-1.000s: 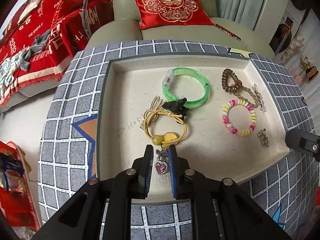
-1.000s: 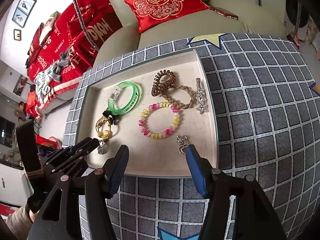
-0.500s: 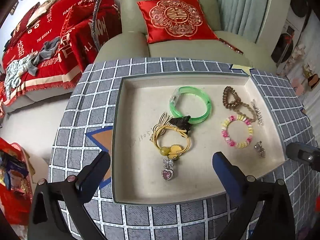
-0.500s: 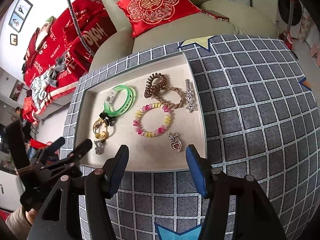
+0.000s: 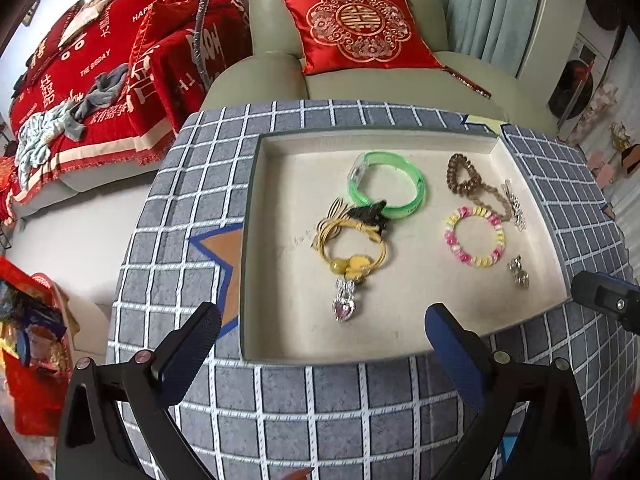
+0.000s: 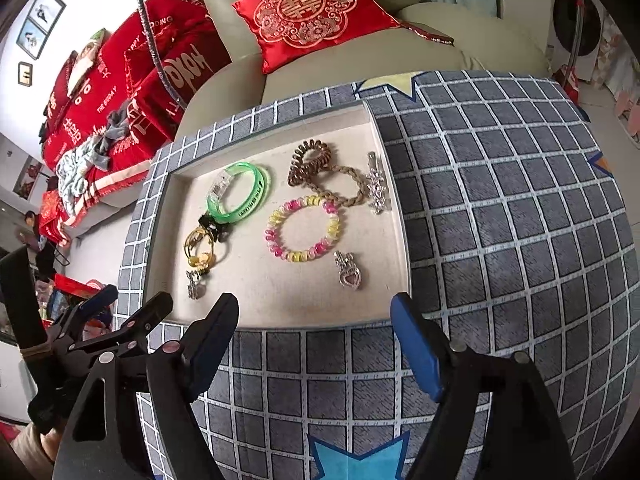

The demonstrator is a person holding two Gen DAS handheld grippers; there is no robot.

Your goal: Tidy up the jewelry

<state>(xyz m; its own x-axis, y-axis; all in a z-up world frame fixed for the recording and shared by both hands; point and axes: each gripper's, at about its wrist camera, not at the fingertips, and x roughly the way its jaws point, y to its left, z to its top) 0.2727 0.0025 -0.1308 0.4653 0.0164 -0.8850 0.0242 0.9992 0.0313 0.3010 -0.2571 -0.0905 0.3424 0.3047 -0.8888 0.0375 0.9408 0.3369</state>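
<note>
A beige tray set into the grey checked cushion holds the jewelry. My left gripper is wide open above the tray's near edge, and a purple heart pendant lies loose just beyond it, below a yellow beaded hair tie. Further in sit a green bangle, a pink and yellow bracelet and a brown coil tie. My right gripper hovers at the near edge with its jaws opening and nothing between them. A silver heart pendant lies just past it.
A silver clip and a braided brown tie lie by the tray's right wall. Behind the cushion stand an armchair with a red pillow and a sofa with red covers. The left gripper shows in the right wrist view.
My left gripper opened and let go of the purple heart pendant, which now lies in the tray, then drew back and up. My right gripper's jaws have spread wider.
</note>
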